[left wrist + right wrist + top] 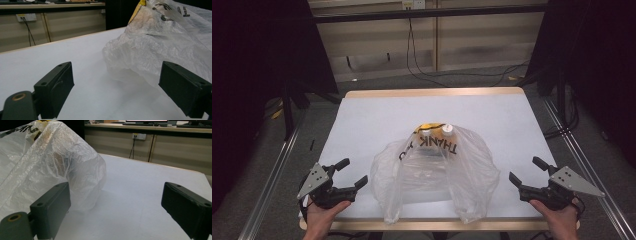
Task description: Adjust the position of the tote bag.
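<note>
A crumpled clear plastic bag (434, 175) printed "THANK YOU" lies in the middle of the white table (377, 112). Two white-capped bottles (447, 131) and something yellow show through its far end. My left gripper (351, 173) rests at the table's near left corner, open, nothing between its jaws, a short way left of the bag. At the near right, my right gripper (528, 170) is also open and empty, apart from the bag. The bag (160, 45) bulges at the right of the left gripper view. The bag (50, 162) bulges at the left of the right gripper view.
The table's wooden edge (432, 92) runs along the far side, with floor and loose cables (432, 75) beyond. Metal rails (272, 175) flank the table at both sides. Dark curtains hang at left and right. Bare tabletop lies beyond the bag.
</note>
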`<state>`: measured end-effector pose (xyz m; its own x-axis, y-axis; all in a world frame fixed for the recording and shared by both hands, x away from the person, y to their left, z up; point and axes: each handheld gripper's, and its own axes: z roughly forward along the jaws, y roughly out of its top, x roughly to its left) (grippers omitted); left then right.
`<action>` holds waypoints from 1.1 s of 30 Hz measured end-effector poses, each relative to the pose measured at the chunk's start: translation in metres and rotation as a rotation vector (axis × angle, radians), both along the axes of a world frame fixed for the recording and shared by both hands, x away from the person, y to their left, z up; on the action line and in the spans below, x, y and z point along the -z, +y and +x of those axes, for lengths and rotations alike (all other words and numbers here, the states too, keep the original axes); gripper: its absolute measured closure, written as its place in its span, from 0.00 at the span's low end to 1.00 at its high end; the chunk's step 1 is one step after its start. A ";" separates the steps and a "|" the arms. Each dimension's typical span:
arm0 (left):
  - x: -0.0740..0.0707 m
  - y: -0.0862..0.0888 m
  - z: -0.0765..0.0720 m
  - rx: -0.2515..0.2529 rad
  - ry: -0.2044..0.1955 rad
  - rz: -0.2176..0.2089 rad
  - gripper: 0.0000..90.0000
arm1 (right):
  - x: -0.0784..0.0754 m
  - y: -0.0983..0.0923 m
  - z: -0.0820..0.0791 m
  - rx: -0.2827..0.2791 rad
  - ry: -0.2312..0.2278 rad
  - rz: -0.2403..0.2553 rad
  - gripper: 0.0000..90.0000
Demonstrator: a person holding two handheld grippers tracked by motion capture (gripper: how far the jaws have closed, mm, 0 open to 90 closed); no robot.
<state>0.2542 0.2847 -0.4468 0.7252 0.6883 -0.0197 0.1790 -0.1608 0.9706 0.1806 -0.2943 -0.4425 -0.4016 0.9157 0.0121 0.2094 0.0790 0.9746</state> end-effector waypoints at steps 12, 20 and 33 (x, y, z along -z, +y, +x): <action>-0.004 -0.010 -0.007 0.033 0.025 0.022 0.16 | -0.003 0.003 -0.002 -0.044 0.033 0.010 0.17; -0.010 -0.009 -0.013 0.064 0.054 -0.002 0.25 | -0.005 0.010 -0.005 -0.102 0.083 -0.018 0.22; -0.020 -0.012 -0.035 0.151 0.091 -0.010 0.43 | -0.006 0.027 -0.023 -0.243 0.159 -0.056 0.46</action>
<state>0.2193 0.2725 -0.4266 0.8152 0.5712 -0.0960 0.2404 -0.1828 0.9533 0.1577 -0.2668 -0.4361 -0.6066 0.7937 0.0442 0.3272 0.1986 0.9239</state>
